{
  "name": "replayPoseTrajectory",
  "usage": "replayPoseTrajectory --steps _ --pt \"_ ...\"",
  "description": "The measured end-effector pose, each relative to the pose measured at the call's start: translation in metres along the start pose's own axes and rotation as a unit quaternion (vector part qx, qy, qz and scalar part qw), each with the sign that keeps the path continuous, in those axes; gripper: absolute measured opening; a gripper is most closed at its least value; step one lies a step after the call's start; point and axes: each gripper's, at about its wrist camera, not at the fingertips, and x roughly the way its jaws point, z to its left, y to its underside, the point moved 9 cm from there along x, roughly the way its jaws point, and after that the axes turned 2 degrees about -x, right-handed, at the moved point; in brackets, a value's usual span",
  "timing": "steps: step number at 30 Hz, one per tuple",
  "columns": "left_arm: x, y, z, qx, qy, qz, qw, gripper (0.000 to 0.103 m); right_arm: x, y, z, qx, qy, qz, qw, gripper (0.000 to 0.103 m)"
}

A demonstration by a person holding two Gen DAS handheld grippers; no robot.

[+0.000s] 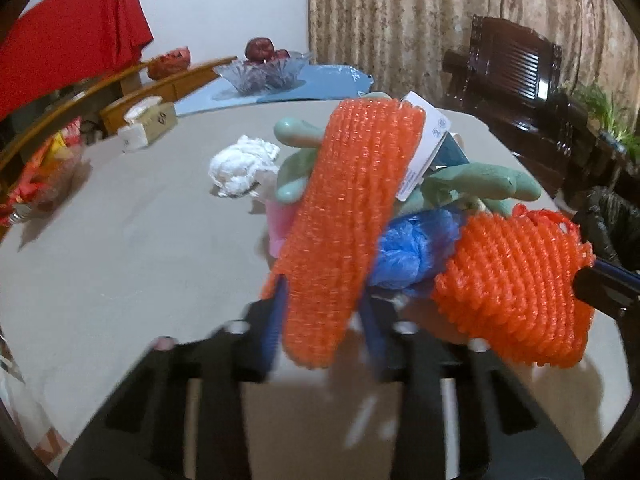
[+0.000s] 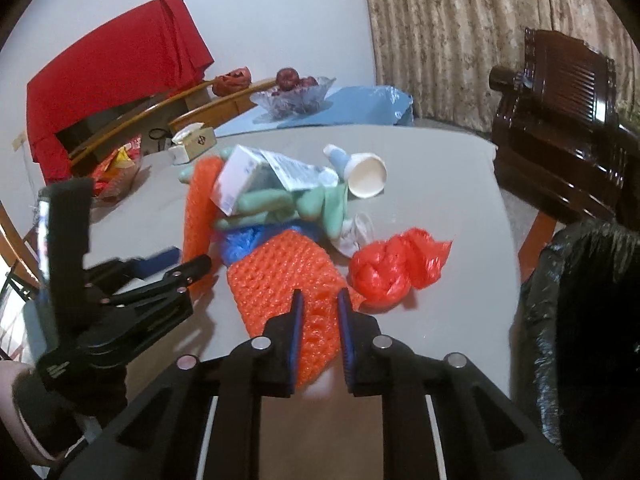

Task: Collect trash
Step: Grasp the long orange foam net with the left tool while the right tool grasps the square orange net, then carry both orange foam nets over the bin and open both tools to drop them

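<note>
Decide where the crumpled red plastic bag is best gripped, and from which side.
Pinch the red plastic bag across its thick bunched lump, coming from the near side, probably. The lump stands proud of the table; its thin tail lies flat, and gloves crowd the far side.

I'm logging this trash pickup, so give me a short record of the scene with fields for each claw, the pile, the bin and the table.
left claw: shut on an orange foam net, lifted clear of the table
right claw: shut on a second orange foam net at the pile's near edge
pile: green gloves, blue plastic bag, paper cup, crumpled red bag
bin: black-lined trash bin, right of the table
table: grey, also holds a glass fruit bowl
</note>
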Motion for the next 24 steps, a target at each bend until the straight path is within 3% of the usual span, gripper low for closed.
replayPoseTrajectory --steps 2,10,16,24 --pt "-0.002 -0.001 0.003 0.0 -0.007 -0.003 1.0 0.012 -0.007 -0.005 0.002 -0.004 0.0 -0.009 1.0 0.016" --pt "-0.047 -0.01 0.009 -0.01 0.001 -0.032 0.9994 0.01 -0.043 -0.023 0.002 -0.005 0.006 -0.044 0.999 0.016" --pt "-0.091 -0.017 -0.016 0.001 0.042 -0.053 0.9977 0.01 -0.08 -0.035 -0.007 -0.001 0.02 -0.078 0.997 0.016" --pt "-0.124 -0.031 -0.091 0.04 0.122 -0.074 0.989 0.01 -0.136 -0.041 -0.058 0.028 0.078 -0.117 0.99 0.016"
